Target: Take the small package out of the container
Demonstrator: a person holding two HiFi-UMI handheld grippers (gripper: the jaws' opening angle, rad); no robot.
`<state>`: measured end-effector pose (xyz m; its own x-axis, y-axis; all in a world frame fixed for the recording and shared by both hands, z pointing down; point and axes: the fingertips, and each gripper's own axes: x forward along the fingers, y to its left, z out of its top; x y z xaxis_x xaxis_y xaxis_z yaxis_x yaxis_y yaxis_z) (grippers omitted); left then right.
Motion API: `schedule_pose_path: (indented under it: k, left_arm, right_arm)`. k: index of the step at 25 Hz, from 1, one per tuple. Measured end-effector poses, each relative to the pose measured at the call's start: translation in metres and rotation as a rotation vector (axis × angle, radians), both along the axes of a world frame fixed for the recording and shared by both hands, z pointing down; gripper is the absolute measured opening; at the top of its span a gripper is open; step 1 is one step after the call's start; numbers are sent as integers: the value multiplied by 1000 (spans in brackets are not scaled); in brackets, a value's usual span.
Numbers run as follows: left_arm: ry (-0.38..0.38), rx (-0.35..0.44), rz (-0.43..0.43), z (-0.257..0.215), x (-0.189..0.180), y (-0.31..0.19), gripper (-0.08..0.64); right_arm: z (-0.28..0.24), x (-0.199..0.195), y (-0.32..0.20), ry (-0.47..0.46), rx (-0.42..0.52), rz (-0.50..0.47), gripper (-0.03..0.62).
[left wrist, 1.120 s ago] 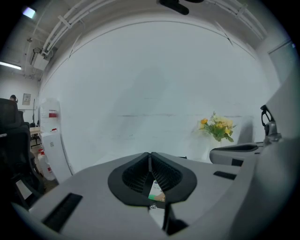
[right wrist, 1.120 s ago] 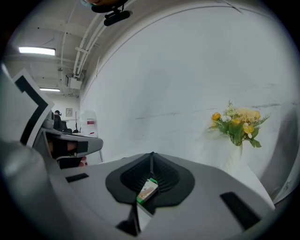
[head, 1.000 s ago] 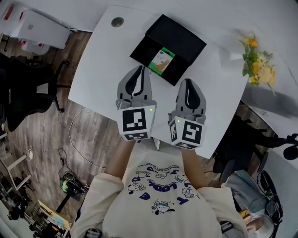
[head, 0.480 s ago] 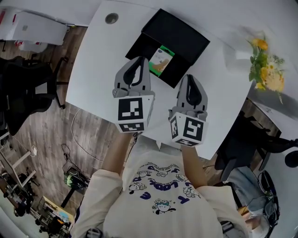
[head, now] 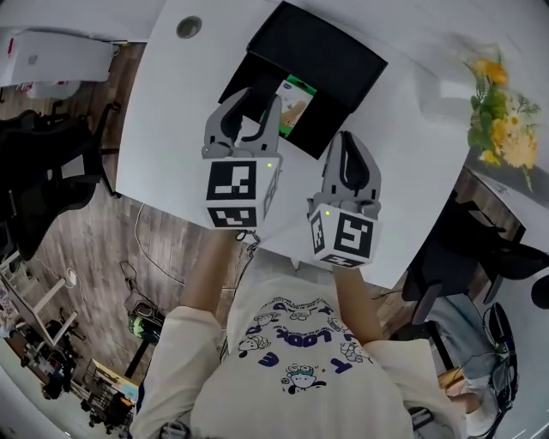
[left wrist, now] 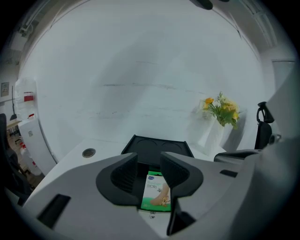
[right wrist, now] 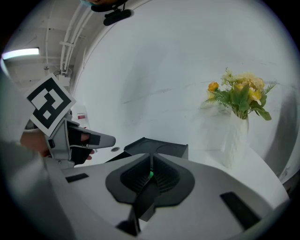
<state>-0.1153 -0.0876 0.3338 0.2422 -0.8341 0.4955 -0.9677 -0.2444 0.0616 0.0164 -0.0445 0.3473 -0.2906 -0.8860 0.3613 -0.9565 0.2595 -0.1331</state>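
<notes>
The black container [head: 330, 60] lies open on the white table [head: 171, 129], lid folded back. A small green and white package [head: 297, 101] lies in its near half. My left gripper [head: 255, 103] hovers at the container's near left edge, jaws opening; nothing is gripped. In the left gripper view the package [left wrist: 157, 192] shows through the gap of the left gripper [left wrist: 149, 161], lying just ahead of and below the tips. My right gripper [head: 346, 144] is shut and empty, held over the table to the right of the container [right wrist: 154, 146].
A white vase of yellow flowers [head: 497, 120] stands at the table's far right. A round cable hole [head: 190, 27] sits at the far left corner. The table's near edge runs under both grippers. A dark office chair [head: 43, 171] stands on the floor at left.
My left gripper moved forward to the container's edge and its jaws went from shut to parted. The right gripper edged forward only slightly and stayed shut.
</notes>
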Motion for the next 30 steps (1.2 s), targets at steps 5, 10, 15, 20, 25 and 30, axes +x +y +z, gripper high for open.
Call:
schedule_pose_path:
  k: [5, 10, 15, 20, 25, 30]
  left_arm:
    - [-17, -76, 58, 19, 6, -6, 224]
    - [-21, -150, 126, 35, 18, -11, 279]
    - [-62, -175, 178, 43, 23, -19, 316]
    - [-74, -279, 252, 61, 33, -21, 330]
    - [-162, -321, 298, 73, 40, -27, 330]
    - [-173, -492, 319, 98, 45, -24, 330]
  right_arm:
    - [7, 3, -3, -5, -20, 13, 37]
    - [13, 3, -3, -12, -41, 15, 37]
    - [19, 2, -2, -16, -53, 9, 37]
    - [28, 7, -3, -29, -73, 20, 37]
    - [34, 14, -4, -45, -93, 32, 37]
    - [41, 19, -6, -57, -109, 46, 37]
